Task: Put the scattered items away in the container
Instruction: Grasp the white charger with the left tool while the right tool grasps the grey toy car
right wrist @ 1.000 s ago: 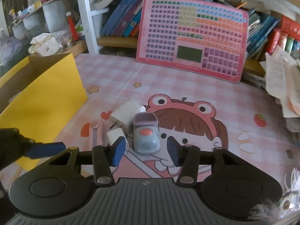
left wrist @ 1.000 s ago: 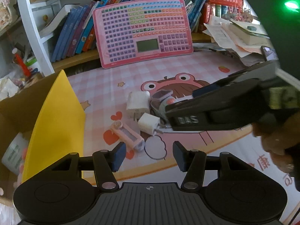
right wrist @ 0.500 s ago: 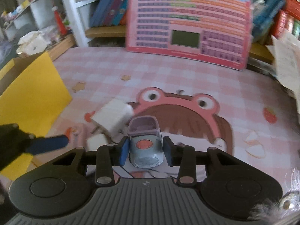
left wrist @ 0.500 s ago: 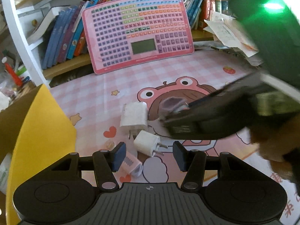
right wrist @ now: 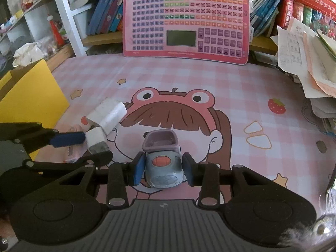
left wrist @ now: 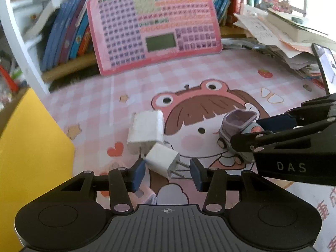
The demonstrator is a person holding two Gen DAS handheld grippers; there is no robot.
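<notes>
Progress: early-to-mid, by the look of it; no item in transit, three or more loose on the table [right wrist: 241,88].
Done: cannot tell what sits in the box [right wrist: 31,92]; its inside is hidden in both views.
Left: toy car [right wrist: 162,163], small charger [left wrist: 162,163], big charger [left wrist: 147,132], pink item [right wrist: 72,157] mostly hidden under the left tool.
Left gripper [left wrist: 167,174]: jaws open, straddling the small charger, pads near it but no clear contact.
Right gripper [right wrist: 163,168]: jaws around the toy car, pads at or almost at its sides; car looks to rest on the table, not lifted. Firm grip not confirmed.
Toy car: grey-blue body, orange nose patch, purple open tub on top, small wheels; sits mid-mat on the cartoon face.
Small charger: white cube, two prongs pointing right, tilted, touching the big charger's lower edge.
Big charger: white block, scuffed, just behind the small one.
Box: yellow flap, cardboard, at left edge, near the chargers.
Next, likely: close, lift, carry left to box.
</notes>
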